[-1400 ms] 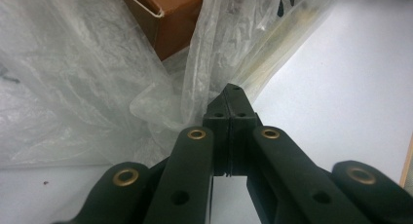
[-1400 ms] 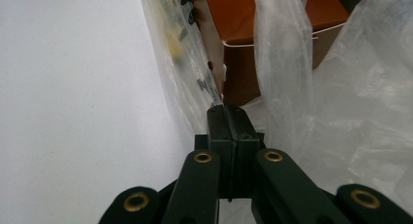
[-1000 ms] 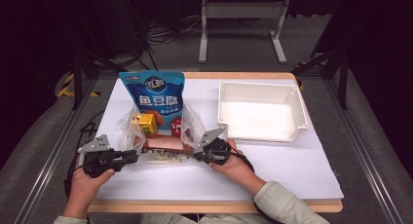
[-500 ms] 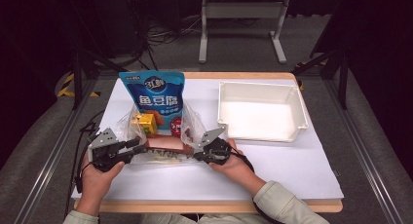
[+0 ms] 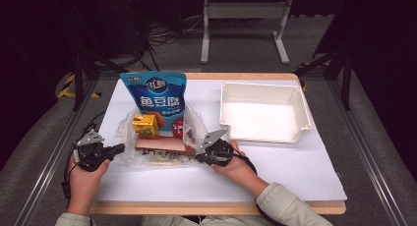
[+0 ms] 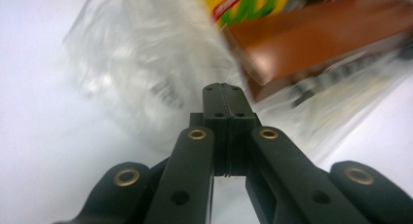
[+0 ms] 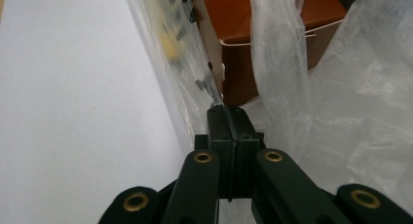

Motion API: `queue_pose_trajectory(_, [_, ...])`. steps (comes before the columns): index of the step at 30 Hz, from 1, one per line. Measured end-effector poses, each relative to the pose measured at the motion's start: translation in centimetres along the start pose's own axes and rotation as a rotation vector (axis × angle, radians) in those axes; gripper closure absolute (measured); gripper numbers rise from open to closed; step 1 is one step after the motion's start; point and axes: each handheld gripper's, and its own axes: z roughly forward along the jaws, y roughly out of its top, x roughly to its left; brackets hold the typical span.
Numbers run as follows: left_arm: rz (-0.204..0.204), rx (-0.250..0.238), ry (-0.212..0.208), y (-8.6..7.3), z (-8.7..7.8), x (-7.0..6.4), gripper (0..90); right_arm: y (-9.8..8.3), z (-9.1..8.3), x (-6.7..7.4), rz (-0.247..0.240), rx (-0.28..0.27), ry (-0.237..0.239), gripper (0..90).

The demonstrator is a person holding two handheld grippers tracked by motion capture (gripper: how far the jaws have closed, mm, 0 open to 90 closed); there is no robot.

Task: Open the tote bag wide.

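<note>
Clear plastic bag (image 5: 162,142) near the table's front-left, holding a blue snack pouch (image 5: 155,96), a yellow carton (image 5: 145,125) and a brown box (image 5: 162,146). Left gripper (image 5: 119,148) at the bag's left edge, jaws just closed and pressed together, film between them not discernible. Right gripper (image 5: 200,156) likewise pressed together, seemingly pinching film at the right edge. Step in hand, by judgement: gripping both sides to open or empty the bag. Next: a confirmed left pinch, then an even pull apart. From above, white tray (image 5: 263,113) beside the bag; right gripper view, close on film folds (image 7: 282,63).
</note>
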Motion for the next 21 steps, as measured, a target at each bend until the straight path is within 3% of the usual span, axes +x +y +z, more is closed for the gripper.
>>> queue_pose_trajectory(2, [-0.004, 0.016, -0.006, -0.1, 0.2, 0.1, 90.0, 0.0, 0.0, 0.0, 0.000, -0.001, 0.001, 89.7])
queue_pose_trajectory(3, [-0.010, 0.055, -0.037, -0.2, 1.2, 0.2, 90.0, 0.0, 0.0, 0.1, -0.001, 0.000, 0.002, 89.7])
queue_pose_trajectory(6, [-0.012, 0.089, -0.045, -0.2, 1.9, 0.2, 90.0, 0.0, 0.0, 0.1, 0.000, 0.000, 0.002, 89.7])
queue_pose_trajectory(13, [0.008, 0.094, -0.058, -0.2, 2.5, 0.2, 90.0, 0.0, -0.4, 0.2, -0.001, -0.010, 0.004, 85.9])
queue_pose_trajectory(21, [0.006, 0.088, -0.067, -0.2, 2.5, 0.3, 90.0, 1.8, -3.7, 0.8, -0.022, -0.141, 0.047, 69.6])
